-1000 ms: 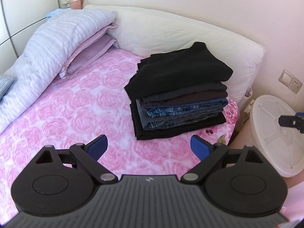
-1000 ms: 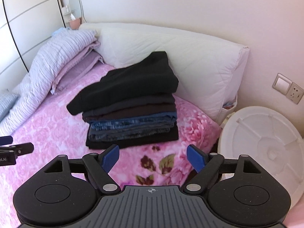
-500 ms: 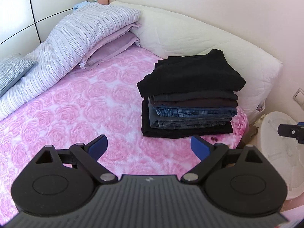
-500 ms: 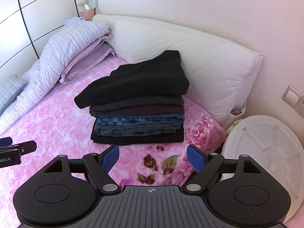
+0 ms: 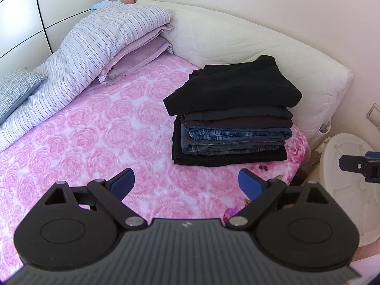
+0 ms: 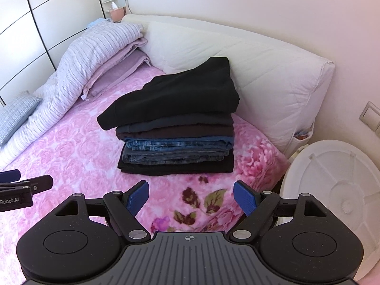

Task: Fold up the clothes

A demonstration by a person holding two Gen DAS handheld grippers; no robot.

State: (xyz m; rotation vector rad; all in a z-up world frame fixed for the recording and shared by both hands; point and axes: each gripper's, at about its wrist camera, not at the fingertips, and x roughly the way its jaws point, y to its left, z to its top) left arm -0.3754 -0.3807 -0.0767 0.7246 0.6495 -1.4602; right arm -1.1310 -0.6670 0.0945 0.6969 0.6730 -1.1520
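Observation:
A stack of folded clothes [image 5: 234, 123], black on top, jeans in the middle and black at the bottom, sits on the pink rose bedspread [image 5: 90, 137] near the bed's right corner. It also shows in the right wrist view [image 6: 177, 128]. My left gripper [image 5: 186, 185] is open and empty, held above the bedspread in front of the stack. My right gripper [image 6: 191, 196] is open and empty, in front of the stack near the bed's corner. Each gripper's tip shows at the edge of the other's view.
A long white bolster [image 5: 249, 45] lies behind the stack along the wall. A striped duvet [image 5: 95, 40] and lilac pillows [image 5: 140, 59] are piled at the far left. A white round lid [image 6: 332, 187] stands by the bed's right side. Wardrobe doors [image 6: 35, 23] are at left.
Both grippers have pulled back and risen away from the stack, and their views have swung left, showing more of the bedspread. The stack has not moved. Both stay open.

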